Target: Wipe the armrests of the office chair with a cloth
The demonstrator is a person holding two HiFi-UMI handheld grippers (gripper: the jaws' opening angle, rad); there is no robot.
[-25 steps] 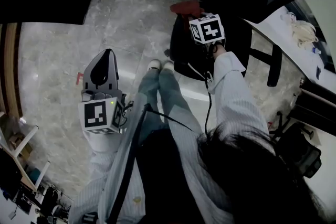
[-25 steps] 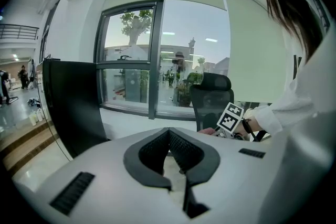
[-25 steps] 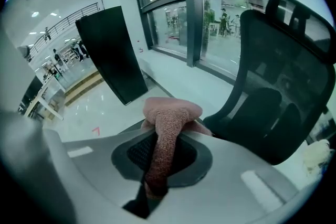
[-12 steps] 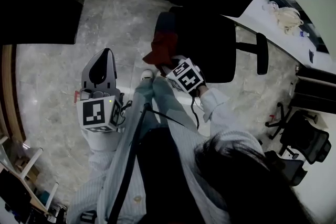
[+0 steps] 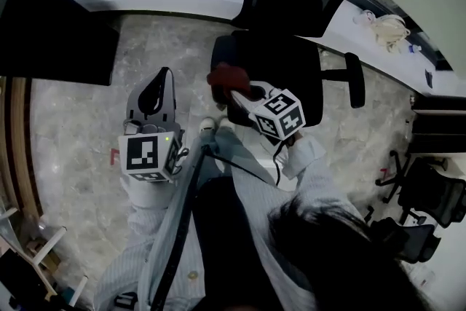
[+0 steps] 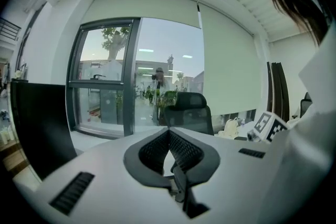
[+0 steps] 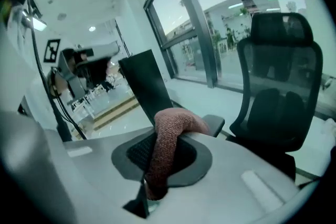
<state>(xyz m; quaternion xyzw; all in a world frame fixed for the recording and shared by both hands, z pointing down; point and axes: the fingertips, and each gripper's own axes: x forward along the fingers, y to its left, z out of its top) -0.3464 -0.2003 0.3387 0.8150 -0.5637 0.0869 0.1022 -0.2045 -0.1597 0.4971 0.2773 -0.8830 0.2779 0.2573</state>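
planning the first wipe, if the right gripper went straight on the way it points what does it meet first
Most likely the near armrest, which sits just beyond the cloth clamped in the right gripper. The gap between them is hard to judge.

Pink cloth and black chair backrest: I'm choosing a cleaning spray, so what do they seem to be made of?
The pink cloth, clamped in the right gripper, looks like soft knitted or terry-like fabric with a matte finish: its surface is nubbly and it bends limply. The black chair backrest is probably stretched mesh on a hard matte frame, likely plastic: light shows faintly through the panel.
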